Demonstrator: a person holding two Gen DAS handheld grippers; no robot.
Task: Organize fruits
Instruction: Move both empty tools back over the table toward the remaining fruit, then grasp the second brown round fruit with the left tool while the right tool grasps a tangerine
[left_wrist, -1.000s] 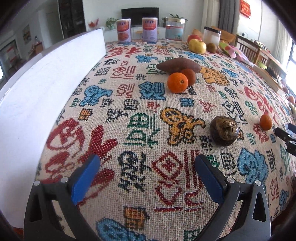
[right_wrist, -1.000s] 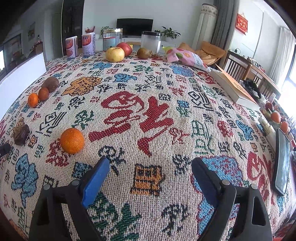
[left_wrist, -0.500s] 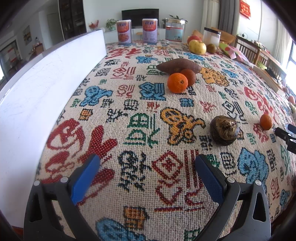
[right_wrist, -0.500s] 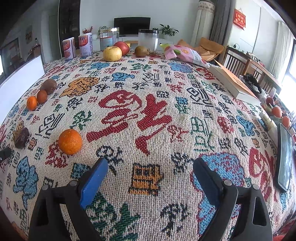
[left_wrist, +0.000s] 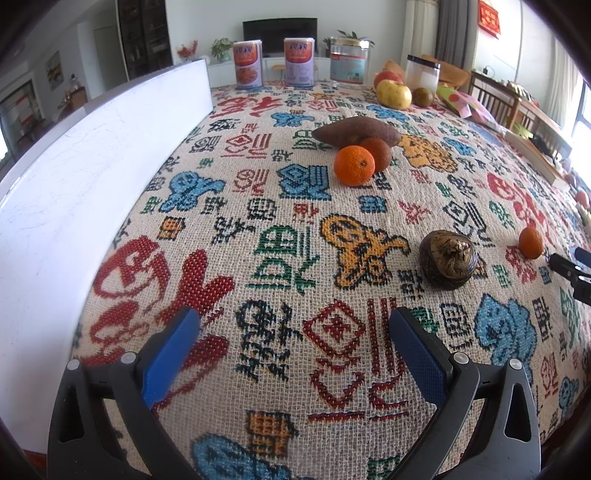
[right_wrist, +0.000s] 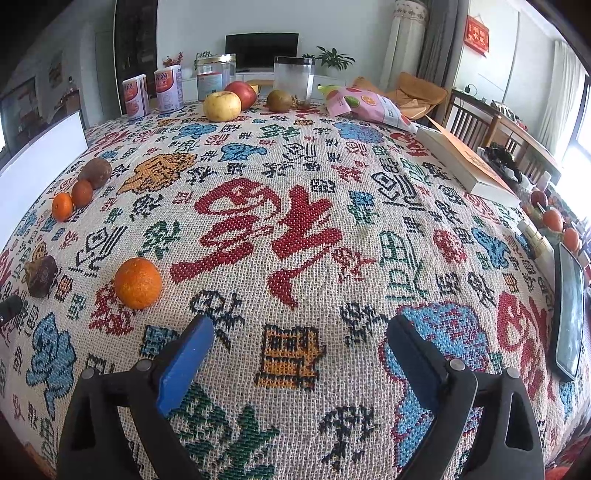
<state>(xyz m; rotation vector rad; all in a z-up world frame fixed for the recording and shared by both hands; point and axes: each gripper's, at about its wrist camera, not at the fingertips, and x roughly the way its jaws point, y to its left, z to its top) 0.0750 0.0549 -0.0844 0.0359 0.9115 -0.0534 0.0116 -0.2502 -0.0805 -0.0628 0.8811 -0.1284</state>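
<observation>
My left gripper (left_wrist: 295, 332) is open and empty above the patterned tablecloth. Ahead of it lie a dark wrinkled fruit (left_wrist: 448, 259), a small orange (left_wrist: 531, 242), two oranges (left_wrist: 354, 165) and a sweet potato (left_wrist: 356, 131). My right gripper (right_wrist: 299, 339) is open and empty. An orange (right_wrist: 137, 282) lies just ahead-left of its left finger. The dark fruit (right_wrist: 40, 275), two small oranges (right_wrist: 62, 206) and the sweet potato (right_wrist: 95, 172) lie at the left. A yellow apple (right_wrist: 222, 106), a red apple (right_wrist: 242, 93) and a brown fruit (right_wrist: 279, 100) sit at the far edge.
A white board (left_wrist: 74, 177) stands along the left side. Cans (left_wrist: 299, 62) and clear jars (right_wrist: 294, 79) stand at the far edge. A pink snack bag (right_wrist: 369, 107), a book (right_wrist: 465, 162) and a phone (right_wrist: 569, 314) lie on the right.
The right gripper has shifted slightly forward over the cloth; the orange sits a little closer to its left finger. The left gripper has not visibly moved.
</observation>
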